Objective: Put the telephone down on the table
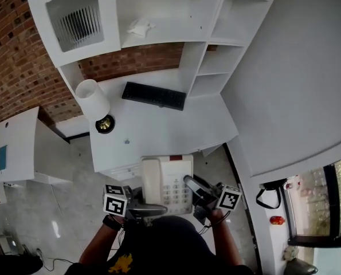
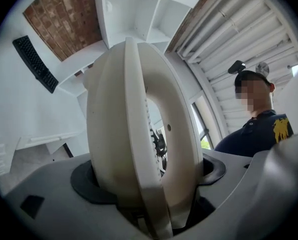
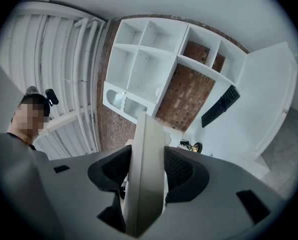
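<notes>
Carrying is the step in hand: the left gripper and the right gripper each clamp one side of the cream plastic push-button telephone, held up at the near edge of the white table. Next, I judge, it must travel forward and down, kept level, onto the bare stretch short of the black keyboard and the white-shaded lamp, before either gripper lets go.

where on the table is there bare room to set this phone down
Widest bare patch: the front of the table, between the keyboard and the near edge, right of the lamp. It is crowded only at the lamp's corner.
</notes>
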Demonstrator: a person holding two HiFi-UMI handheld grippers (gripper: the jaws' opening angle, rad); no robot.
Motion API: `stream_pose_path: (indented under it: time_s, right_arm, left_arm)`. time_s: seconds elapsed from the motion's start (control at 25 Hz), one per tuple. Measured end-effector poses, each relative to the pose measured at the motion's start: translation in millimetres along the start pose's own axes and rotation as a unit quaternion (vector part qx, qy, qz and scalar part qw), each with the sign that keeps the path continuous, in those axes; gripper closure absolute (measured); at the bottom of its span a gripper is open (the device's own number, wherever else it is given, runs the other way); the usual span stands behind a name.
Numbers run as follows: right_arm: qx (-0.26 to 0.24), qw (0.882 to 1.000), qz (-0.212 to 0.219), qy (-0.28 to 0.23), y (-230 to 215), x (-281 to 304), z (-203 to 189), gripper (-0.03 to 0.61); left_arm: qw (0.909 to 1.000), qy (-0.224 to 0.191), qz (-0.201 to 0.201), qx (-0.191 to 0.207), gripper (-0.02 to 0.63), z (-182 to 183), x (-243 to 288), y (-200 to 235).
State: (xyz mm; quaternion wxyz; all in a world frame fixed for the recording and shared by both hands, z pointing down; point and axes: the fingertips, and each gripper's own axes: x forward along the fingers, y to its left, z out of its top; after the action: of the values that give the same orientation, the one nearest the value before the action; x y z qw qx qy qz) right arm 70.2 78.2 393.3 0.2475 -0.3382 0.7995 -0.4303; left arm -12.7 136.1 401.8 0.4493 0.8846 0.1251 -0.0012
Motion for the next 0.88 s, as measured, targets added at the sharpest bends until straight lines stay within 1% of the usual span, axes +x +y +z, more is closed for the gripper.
stream_pose_path:
  time_s: [0.12,0.24,0.32,0.48,0.72,0.8,0.88]
  right_arm:
    - [0.001,1.000,-0.020,-0.007,-17,32,25,0.382]
    - [0.002,0.999,-0.044,-0.015,-35,55,41,0.383]
    - [-0.001,0.999,-0.050,-0.012,-44,72,52,0.383]
    - [0.001,0.999,-0.042,-0.020,-61,97,74,0.382]
    - [-0.006,1.000,-0.025,-0.005,-81,123,107,0.382]
    - [-0.004,1.000,-0.022,-0.002,-89,126,119,0.382]
    - [0.000,1.000,-0.020,0.004,-96,124,129,0.383]
  left_arm:
    - [0.9999,0.004,-0.010,-0.008,0.169,37,-8,27]
    - [0.9995,0.004,-0.026,-0.019,0.167,61,-17,52]
    - [0.9993,0.001,-0.029,-0.024,0.168,78,-22,64]
    - [0.9992,-0.009,-0.021,-0.033,0.169,106,-26,85]
    - [0.9996,-0.025,-0.008,-0.014,0.169,139,-21,111]
    - [0.9996,-0.025,0.000,-0.015,0.169,150,-13,118]
    - [0.9996,-0.026,0.001,-0.008,0.169,155,-4,125]
